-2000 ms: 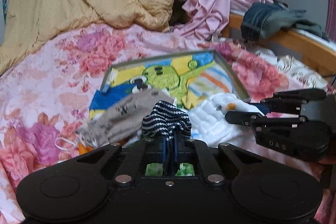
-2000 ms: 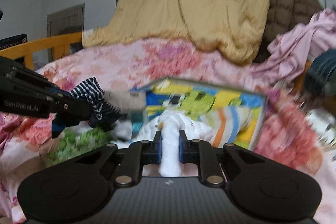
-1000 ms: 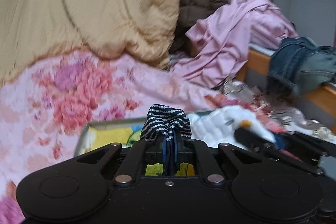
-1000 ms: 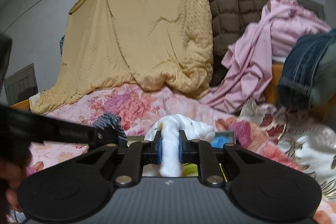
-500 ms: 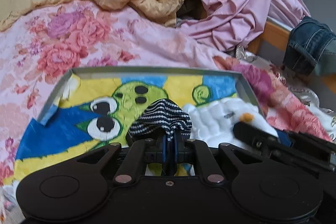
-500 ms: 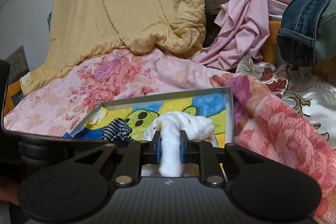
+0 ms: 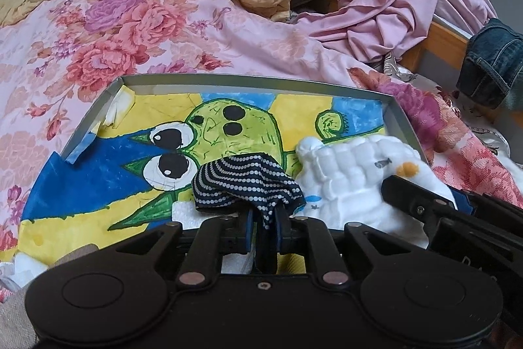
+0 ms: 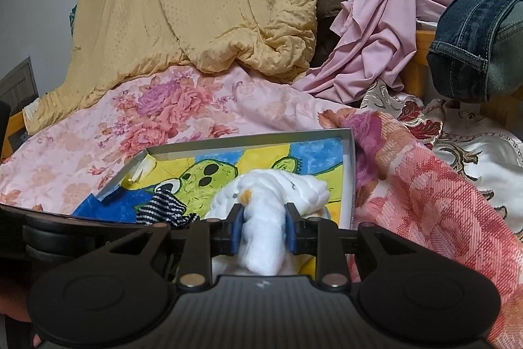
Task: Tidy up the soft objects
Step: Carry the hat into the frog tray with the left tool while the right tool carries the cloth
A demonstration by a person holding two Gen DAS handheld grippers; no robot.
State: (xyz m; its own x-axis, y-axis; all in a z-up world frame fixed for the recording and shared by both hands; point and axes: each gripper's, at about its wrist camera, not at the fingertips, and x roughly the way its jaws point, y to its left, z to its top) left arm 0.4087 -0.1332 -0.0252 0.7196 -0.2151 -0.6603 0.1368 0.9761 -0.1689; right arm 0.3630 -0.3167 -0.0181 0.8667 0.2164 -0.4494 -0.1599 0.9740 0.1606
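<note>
STEP: placing, judged | left hand-held gripper [image 7: 264, 219] is clamping the navy dotted cloth [image 7: 243, 182] over the painted tray [image 7: 261, 81] | right hand-held gripper [image 8: 263, 229] is clamping the white quilted cloth [image 8: 271, 188] at the tray's right side | NEXT: both cloths appear to be resting on the tray; each gripper needs opening, then lifting clear.

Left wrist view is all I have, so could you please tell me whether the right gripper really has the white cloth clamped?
Observer: Yes. The right gripper has its blue pads pressed on both sides of the white cloth.
Operator: Thank you. Is all of the cloth in front of the pads?
Observer: No. A thick tail of it runs back between the fingers towards the gripper body.
Operator: And what lies to the far left of the bed?
Observer: A wooden bed rail, with a grey door behind it.
</note>
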